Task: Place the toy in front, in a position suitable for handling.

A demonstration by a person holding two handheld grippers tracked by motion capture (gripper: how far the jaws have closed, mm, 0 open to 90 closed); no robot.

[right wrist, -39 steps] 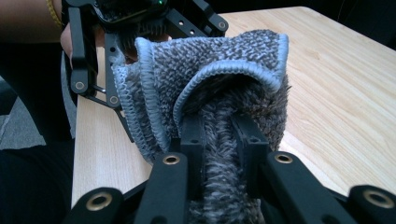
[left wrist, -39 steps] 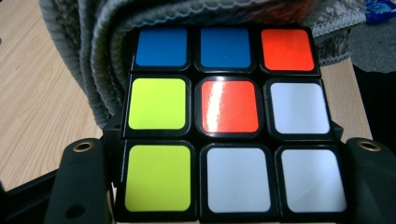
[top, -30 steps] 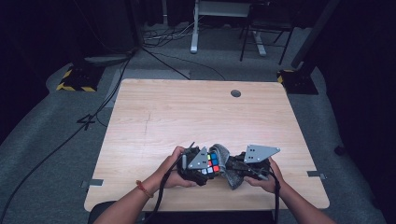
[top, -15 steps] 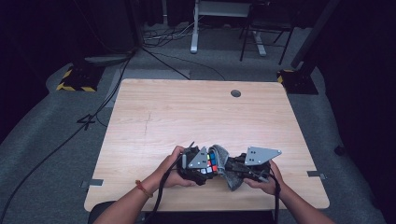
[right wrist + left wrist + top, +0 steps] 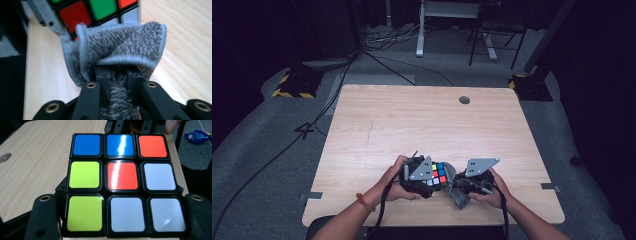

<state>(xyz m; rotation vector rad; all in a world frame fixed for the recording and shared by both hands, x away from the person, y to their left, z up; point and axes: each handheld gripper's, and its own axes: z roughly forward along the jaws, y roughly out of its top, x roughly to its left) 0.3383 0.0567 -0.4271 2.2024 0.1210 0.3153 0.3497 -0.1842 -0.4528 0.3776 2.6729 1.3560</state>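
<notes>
High view — left gripper (image 5: pixel 432 179) clamps the cube (image 5: pixel 438 173); right gripper (image 5: pixel 460 189), just beside, pinches the grey cloth (image 5: pixel 458 196).

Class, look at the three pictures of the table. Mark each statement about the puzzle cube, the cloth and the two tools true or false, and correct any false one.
1. The left tool grips a puzzle cube. True.
2. The cube's face in the left gripper view has a green centre square. False: its centre is red.
3. The right tool is shut on a grey cloth. True.
4. The cloth lies at the far end of the table. False: it is held at the near edge, beside the cube.
5. That face's top row is blue, blue, red. True.
</notes>
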